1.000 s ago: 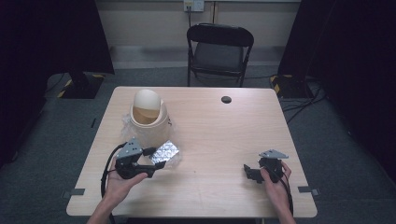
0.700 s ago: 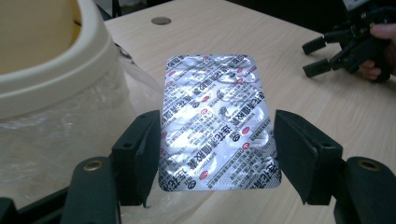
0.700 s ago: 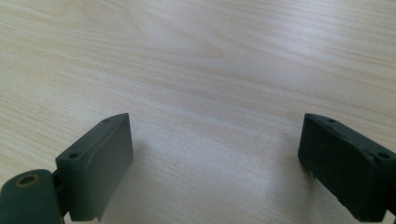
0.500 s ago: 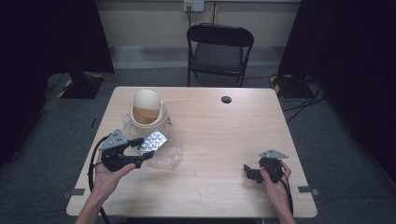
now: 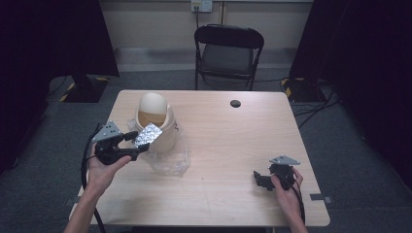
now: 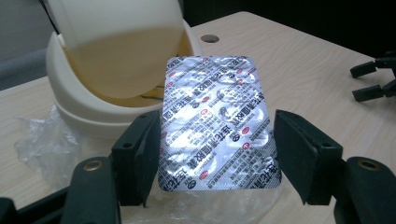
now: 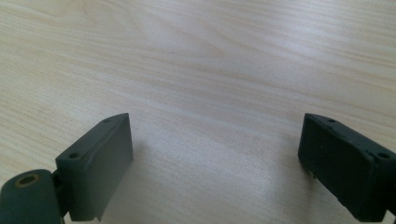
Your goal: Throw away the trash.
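One silver blister pack (image 6: pixel 218 125) is clamped edgewise between the jaws of the left gripper (image 5: pixel 127 144) and is held just in front of the cream swing-lid bin (image 5: pixel 154 119). Nothing is gripped by the right gripper (image 5: pixel 262 179), whose jaws are spread wide over the bare table (image 7: pixel 224 60).

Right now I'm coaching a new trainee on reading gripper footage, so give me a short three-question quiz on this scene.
1. True or false: the left gripper holds a silver blister pack.
2. What stands just beyond the pack? A) a cream swing-lid bin B) a kettle C) a toolbox
3. The right gripper has its jaws ____ above bare table.

Key: 1 true. 2 A. 3 open, with nothing between them.
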Demonstrator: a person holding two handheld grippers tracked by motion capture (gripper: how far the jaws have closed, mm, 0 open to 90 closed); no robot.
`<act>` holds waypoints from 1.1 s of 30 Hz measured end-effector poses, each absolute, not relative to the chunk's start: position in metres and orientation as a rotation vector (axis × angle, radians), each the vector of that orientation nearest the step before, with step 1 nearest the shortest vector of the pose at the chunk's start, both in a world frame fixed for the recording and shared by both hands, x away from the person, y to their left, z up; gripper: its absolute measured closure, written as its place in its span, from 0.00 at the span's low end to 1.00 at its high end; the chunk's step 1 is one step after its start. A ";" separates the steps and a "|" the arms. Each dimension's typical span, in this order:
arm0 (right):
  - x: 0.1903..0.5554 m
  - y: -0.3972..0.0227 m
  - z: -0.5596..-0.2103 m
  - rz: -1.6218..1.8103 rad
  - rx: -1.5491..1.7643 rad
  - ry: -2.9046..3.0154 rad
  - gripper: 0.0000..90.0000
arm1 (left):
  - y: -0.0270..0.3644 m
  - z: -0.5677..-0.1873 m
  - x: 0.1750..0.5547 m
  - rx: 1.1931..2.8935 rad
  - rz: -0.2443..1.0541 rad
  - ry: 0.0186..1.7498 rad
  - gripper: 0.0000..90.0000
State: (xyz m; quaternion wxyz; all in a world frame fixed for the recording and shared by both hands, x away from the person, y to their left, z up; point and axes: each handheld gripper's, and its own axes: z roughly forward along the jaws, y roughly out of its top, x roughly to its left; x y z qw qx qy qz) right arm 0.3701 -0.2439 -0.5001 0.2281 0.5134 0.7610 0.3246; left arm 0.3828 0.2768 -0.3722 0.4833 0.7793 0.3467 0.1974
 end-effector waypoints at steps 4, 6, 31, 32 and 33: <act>0.370 -0.244 -0.500 0.894 1.415 2.095 0.10 | 0.278 -0.371 0.390 1.894 0.493 0.858 0.38; 0.370 -0.244 -0.500 0.894 1.414 2.096 0.10 | 0.278 -0.370 0.392 1.891 0.498 0.865 0.38; 0.370 -0.244 -0.500 0.894 1.414 2.096 0.10 | 0.278 -0.360 0.423 1.826 0.474 0.910 0.39; 0.370 -0.244 -0.500 0.894 1.414 2.095 0.10 | 0.278 -0.360 0.424 1.816 0.469 0.912 0.39; 0.370 -0.244 -0.500 0.894 1.414 2.096 0.10 | 0.278 -0.360 0.424 1.818 0.471 0.914 0.39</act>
